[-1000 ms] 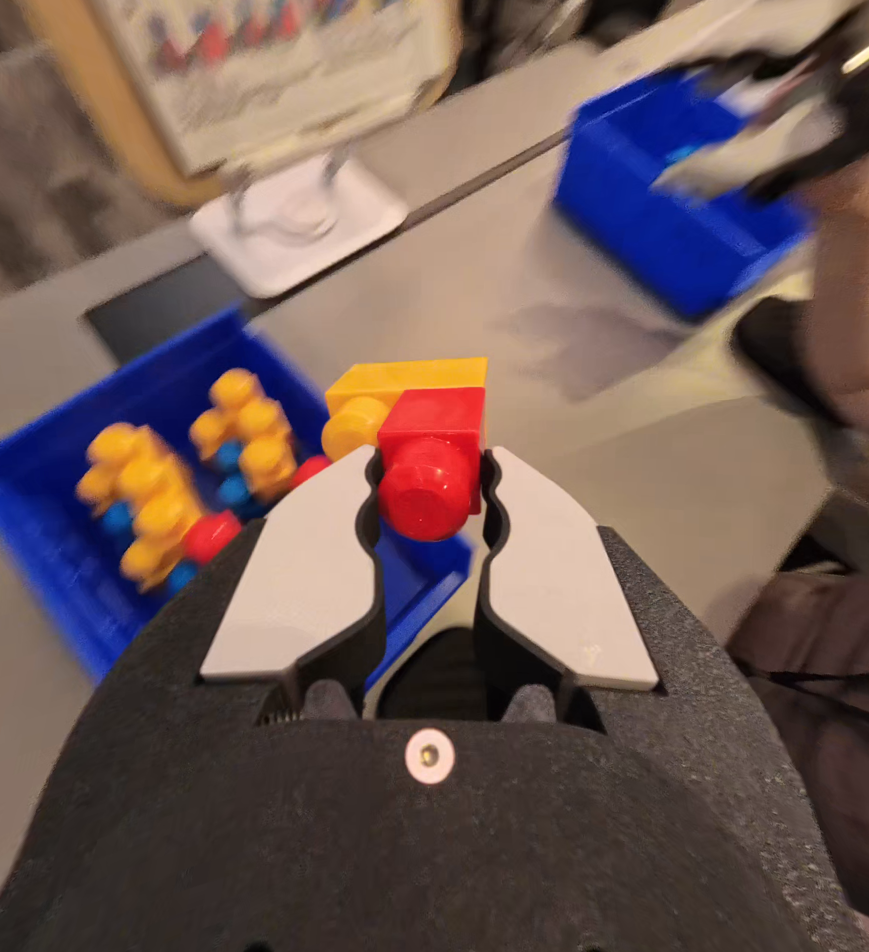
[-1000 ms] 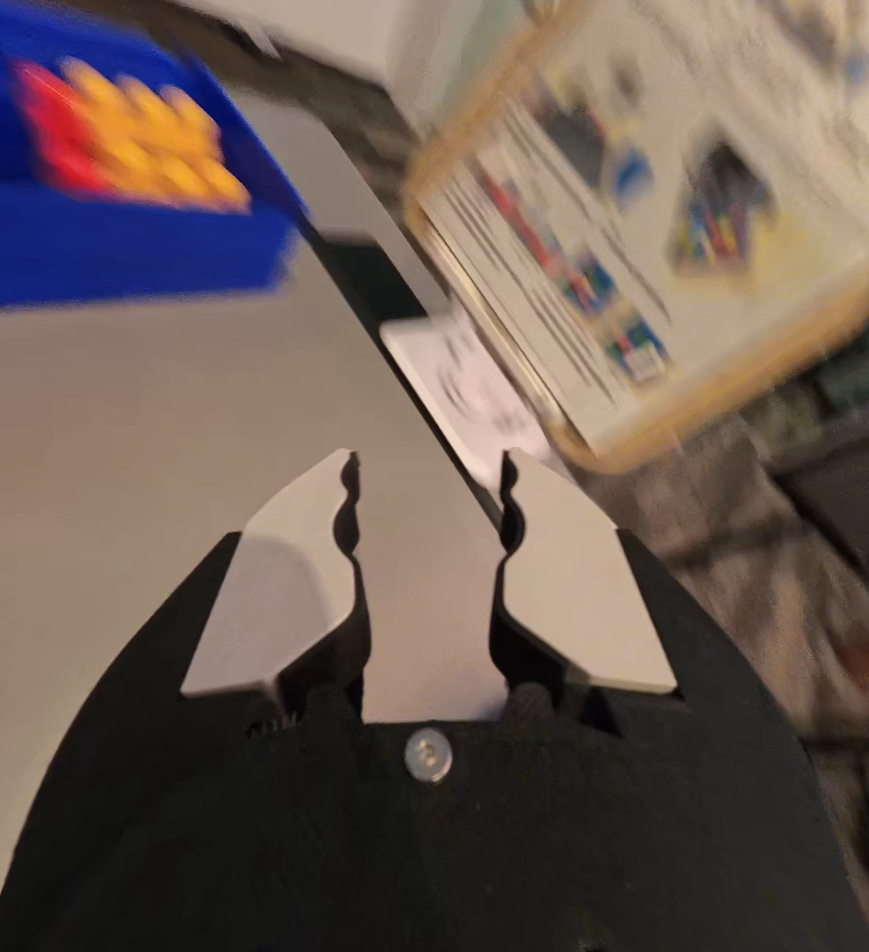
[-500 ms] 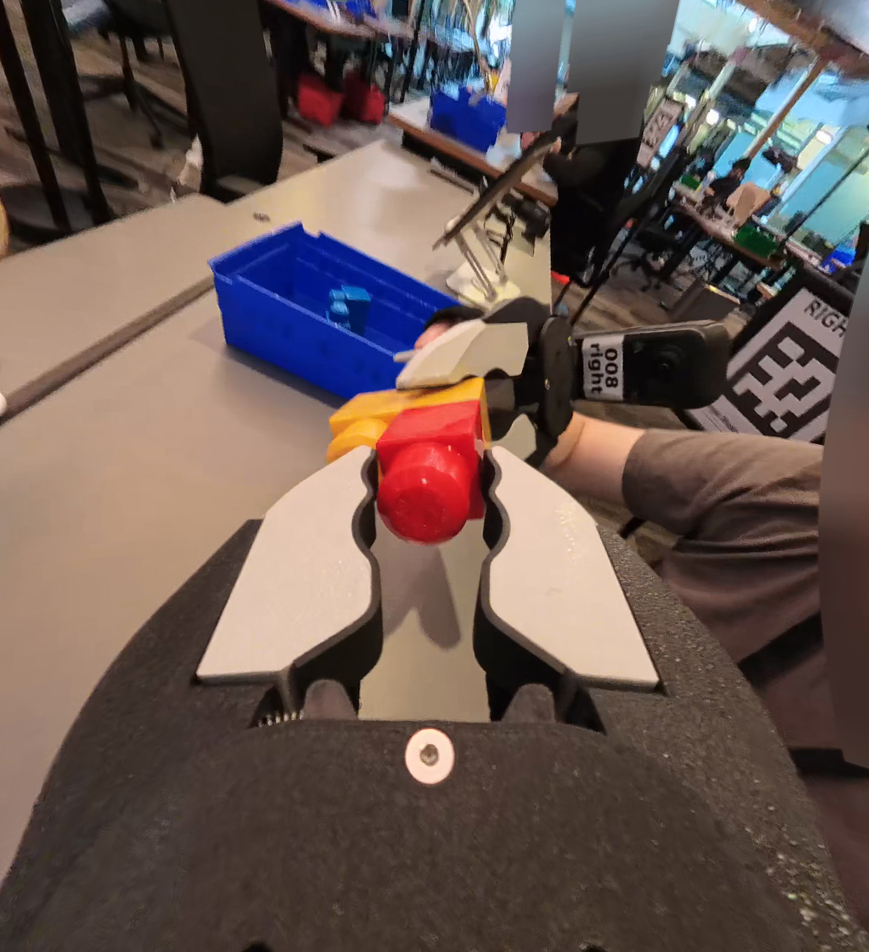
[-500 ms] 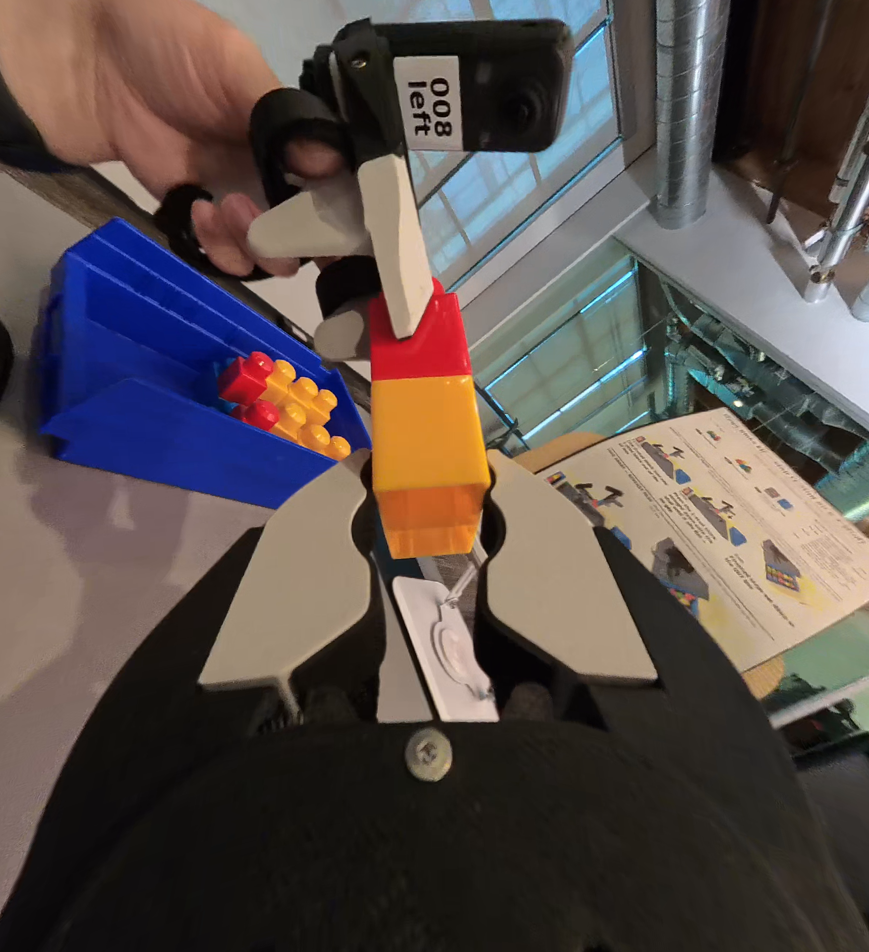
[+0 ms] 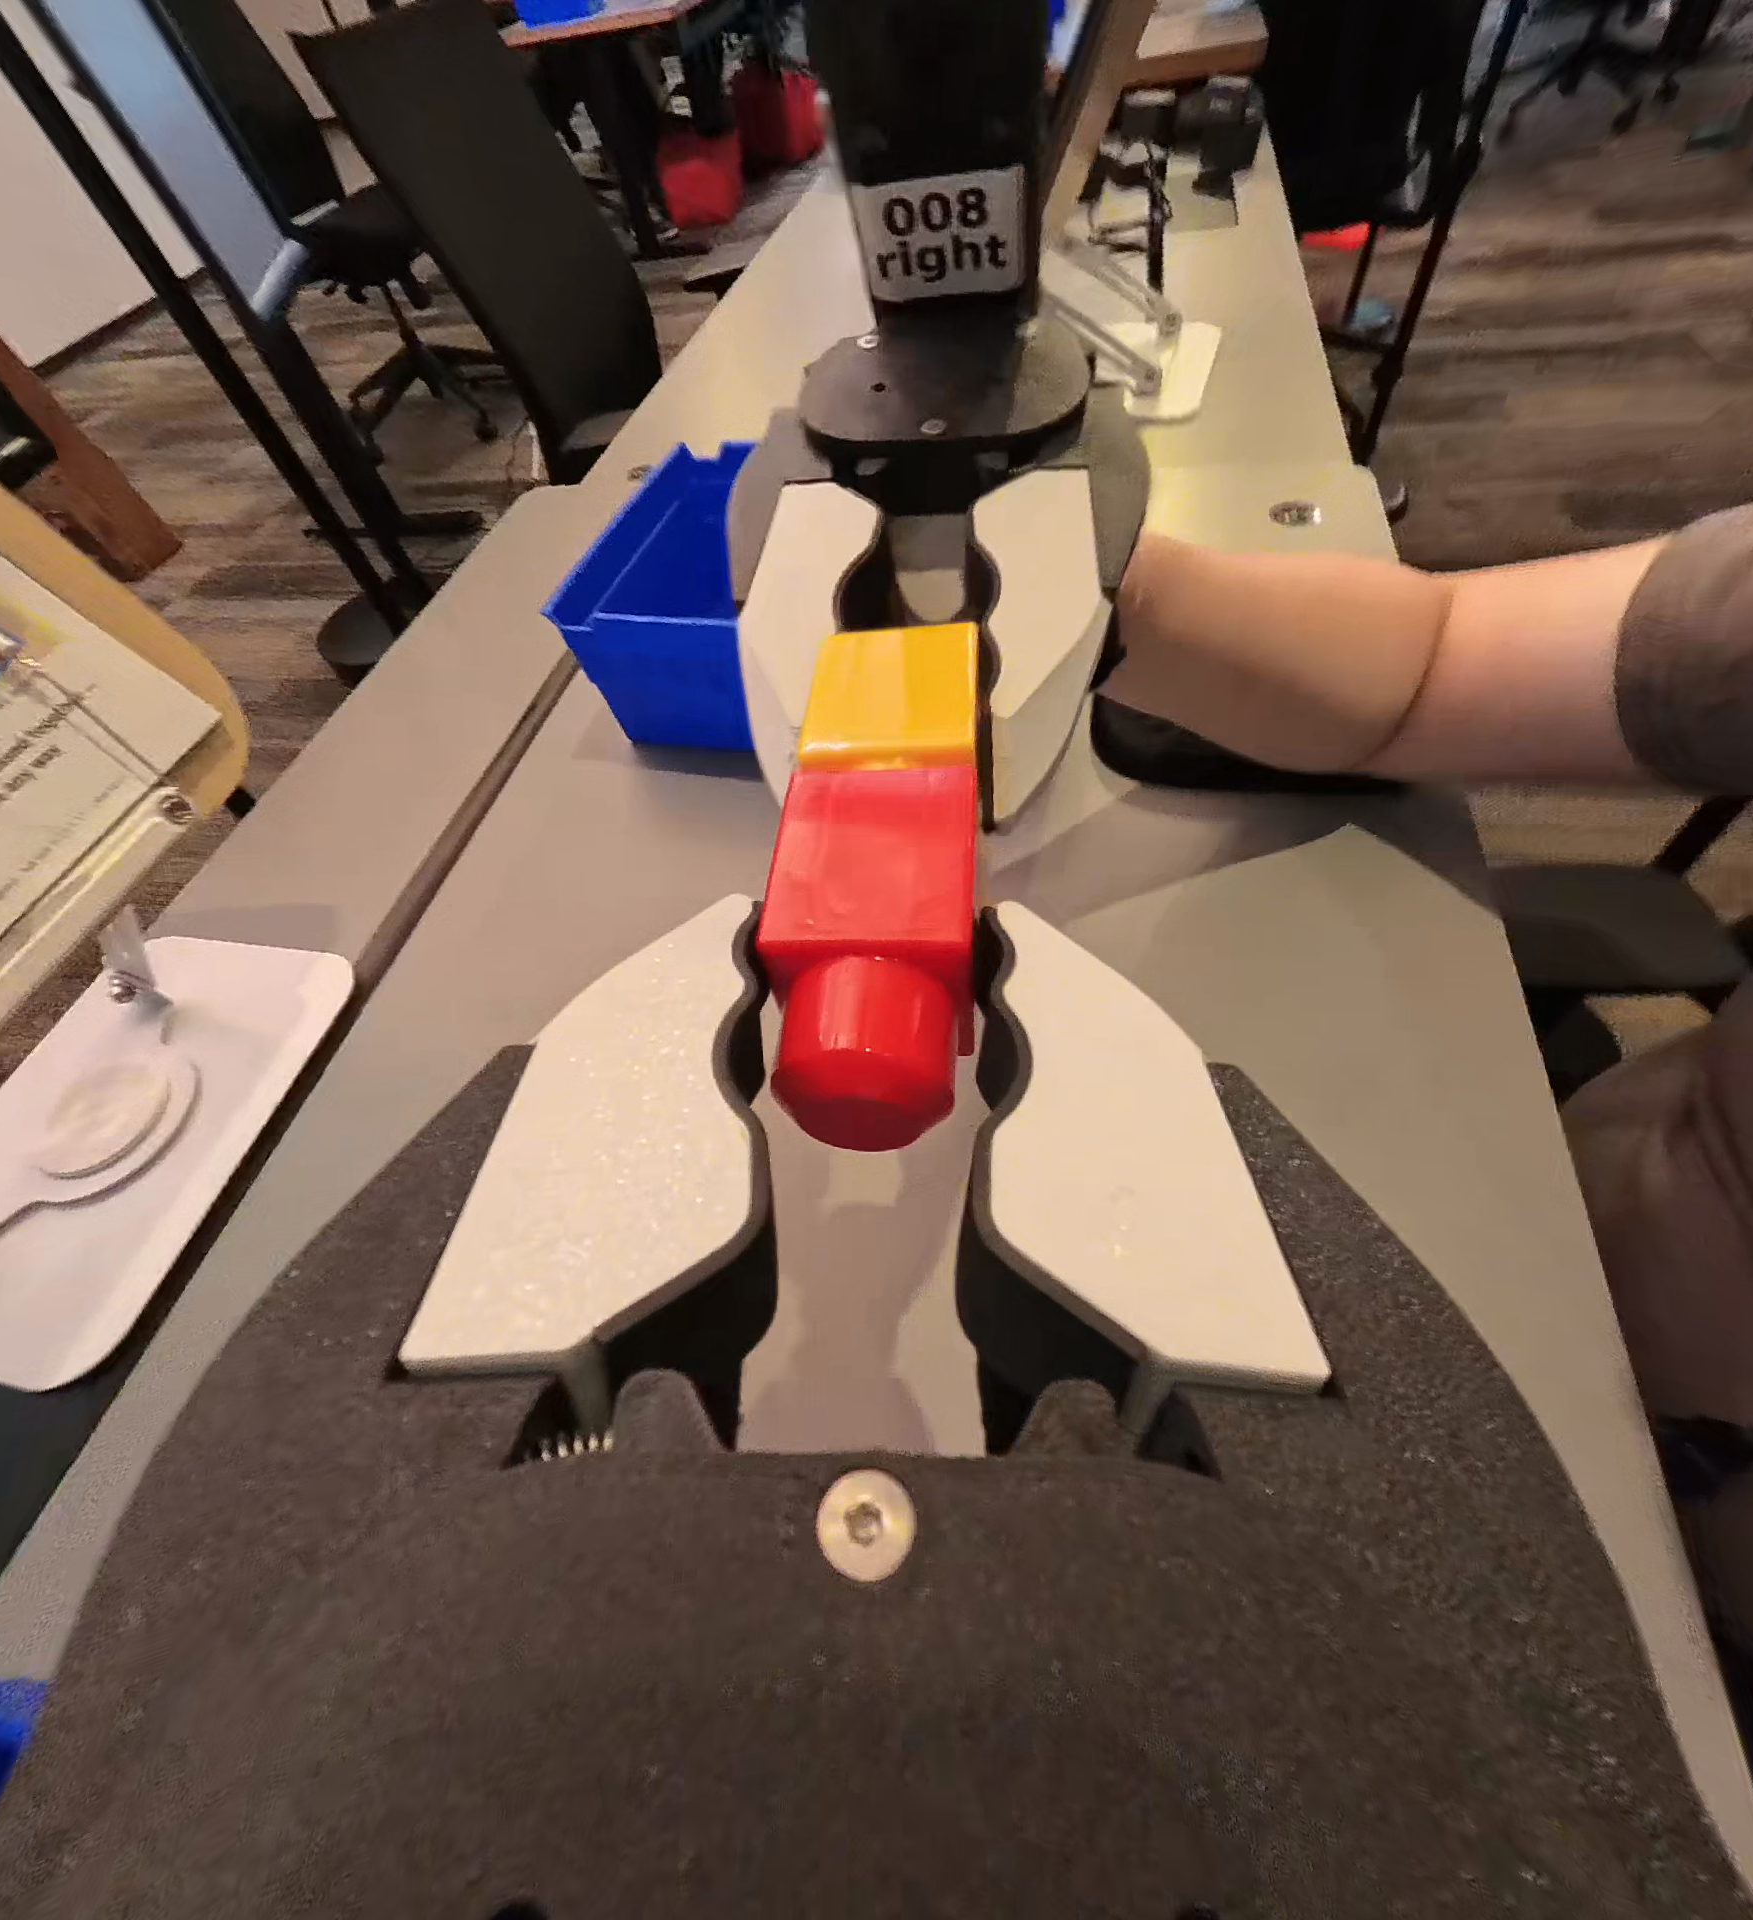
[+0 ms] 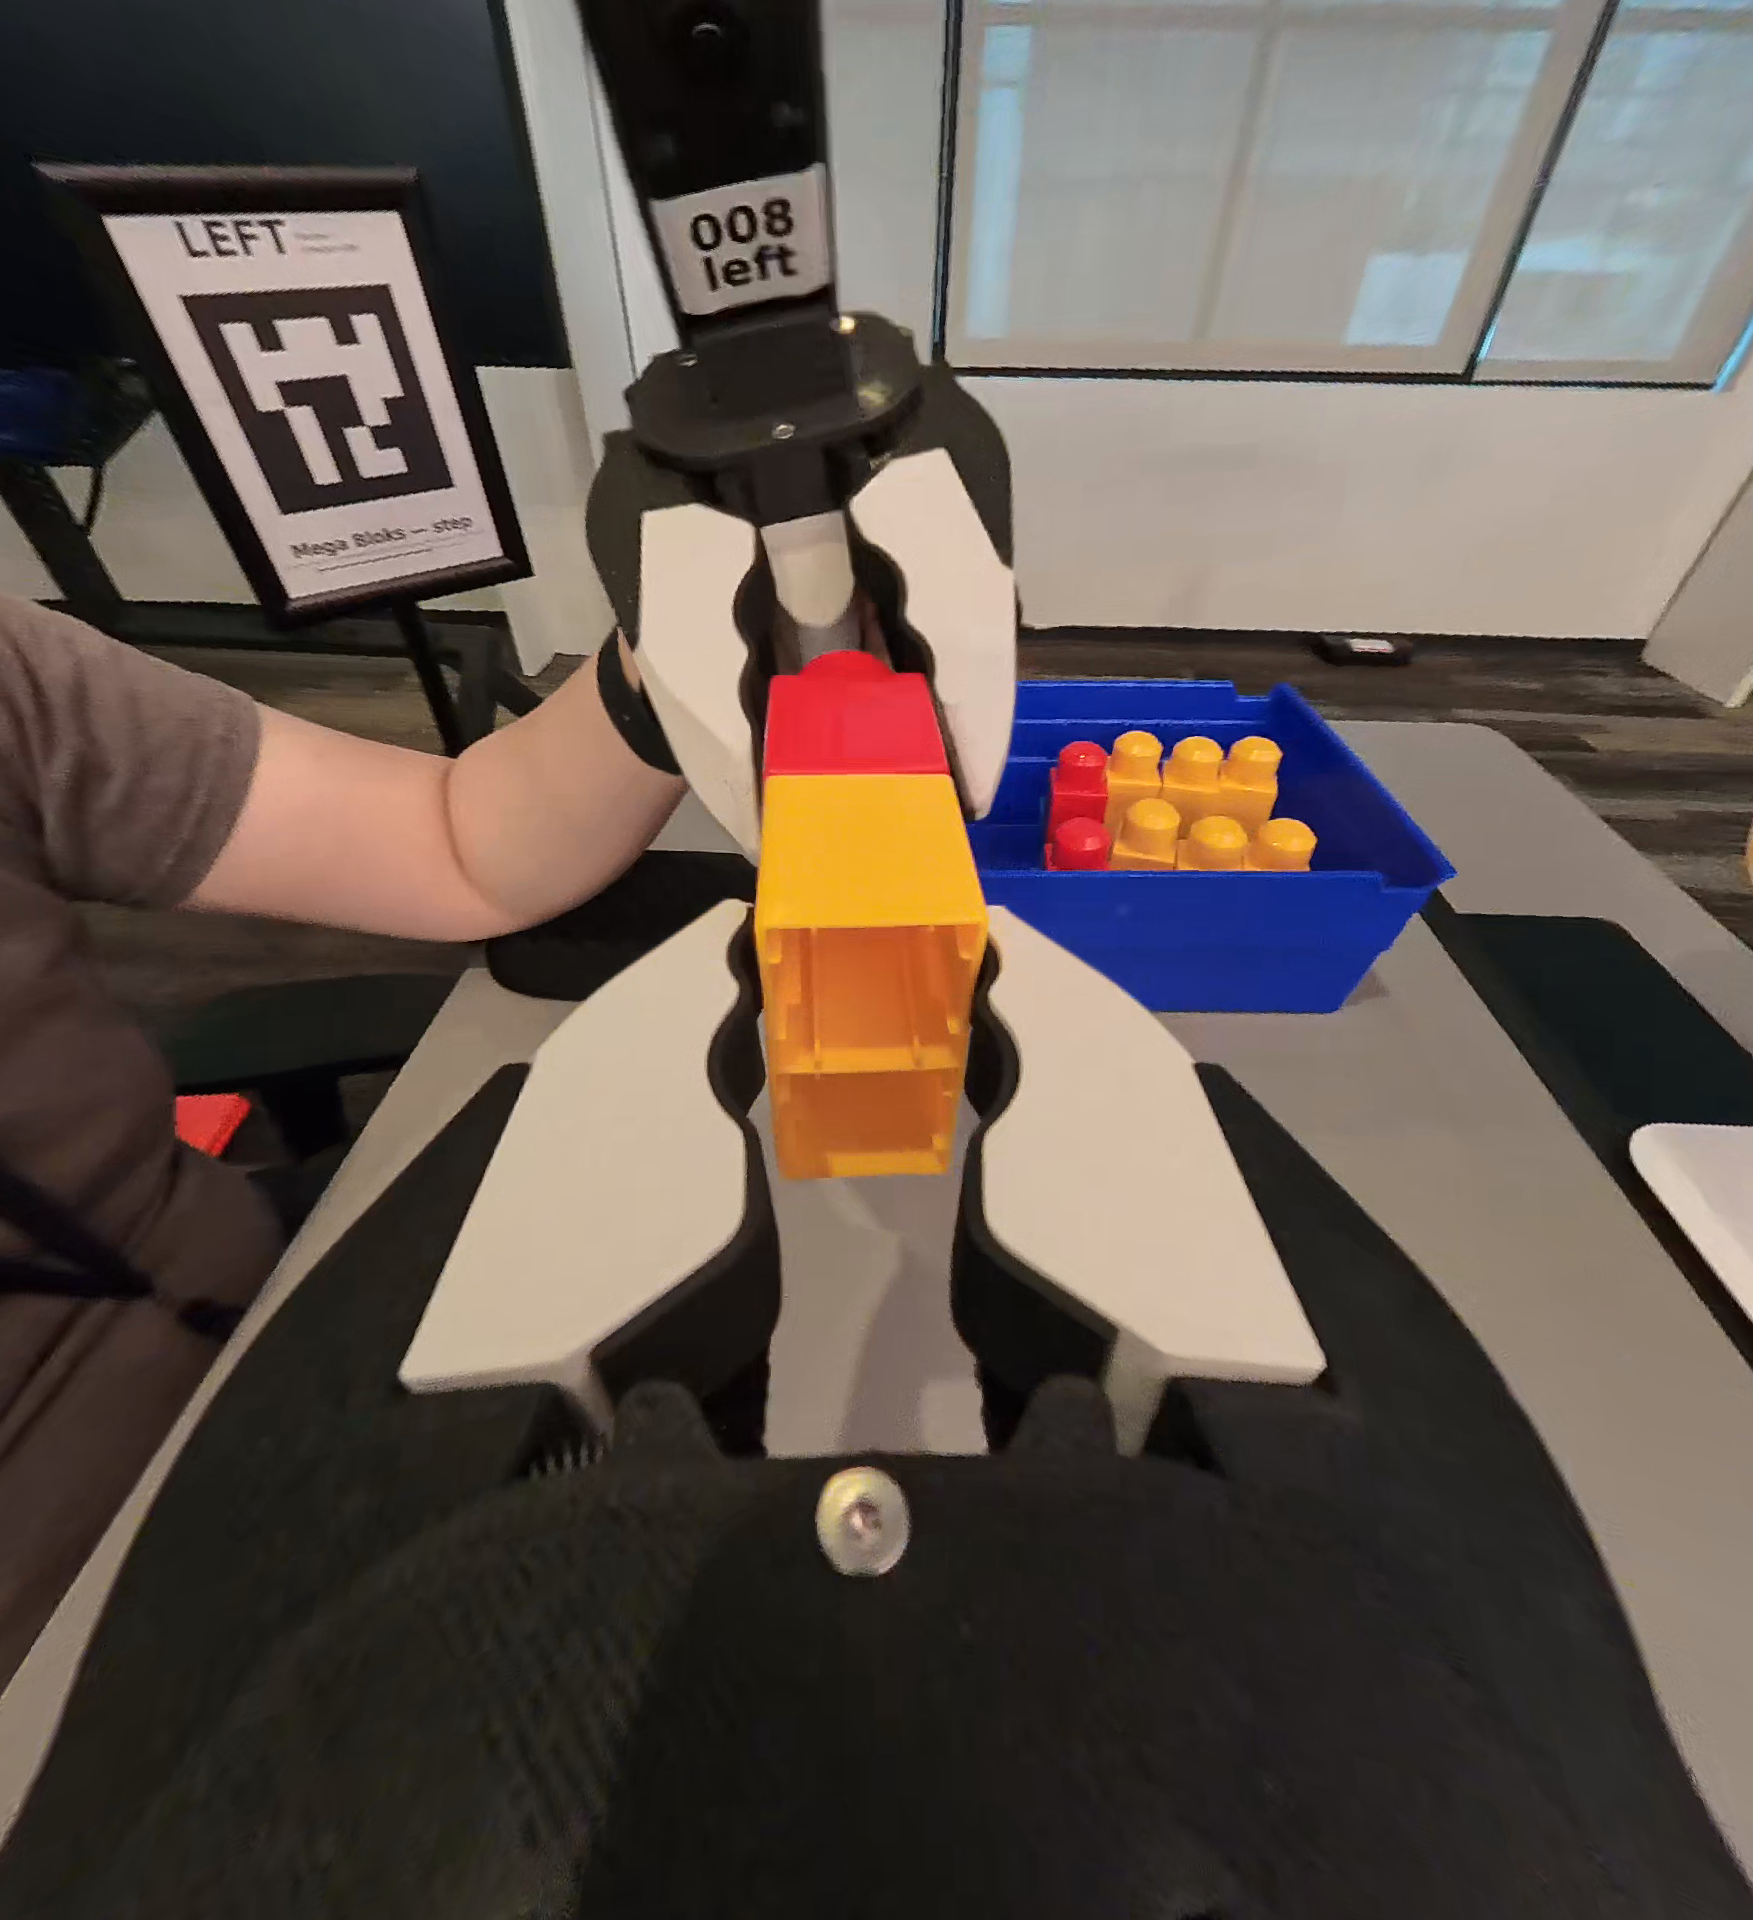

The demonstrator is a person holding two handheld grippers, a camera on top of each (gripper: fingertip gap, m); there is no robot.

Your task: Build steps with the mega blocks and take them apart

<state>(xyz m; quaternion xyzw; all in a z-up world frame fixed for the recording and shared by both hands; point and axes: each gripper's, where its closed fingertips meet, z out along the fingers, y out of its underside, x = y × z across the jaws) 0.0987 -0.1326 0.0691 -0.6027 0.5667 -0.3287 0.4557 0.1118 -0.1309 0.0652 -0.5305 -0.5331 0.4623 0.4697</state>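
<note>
A red block (image 5: pixel 867 883) and a yellow block (image 5: pixel 893 691) are joined end to end and held in the air between the two grippers. My left gripper (image 5: pixel 867 925) is shut on the red block, its stud pointing back at the camera. My right gripper (image 6: pixel 867 925) is shut on the yellow block (image 6: pixel 867 883), whose hollow underside faces the camera. The red block (image 6: pixel 851 722) shows beyond it in the right wrist view. Each gripper shows facing the other: the right one (image 5: pixel 913 623), the left one (image 6: pixel 830 727).
A blue bin (image 6: pixel 1298 925) with red and yellow blocks (image 6: pixel 1178 805) stands on the grey table (image 6: pixel 1474 1299). Another blue bin (image 5: pixel 659 644) stands farther off in the left wrist view. An instruction sheet on a white stand (image 5: pixel 72 1122) is at the left. A person's arm (image 5: pixel 1371 675) reaches in. The tips of both grippers are at nearly the same place.
The two grippers have turned to face each other in line. The right gripper, open and empty a second ago, has closed on the yellow block; the left keeps the red block.
</note>
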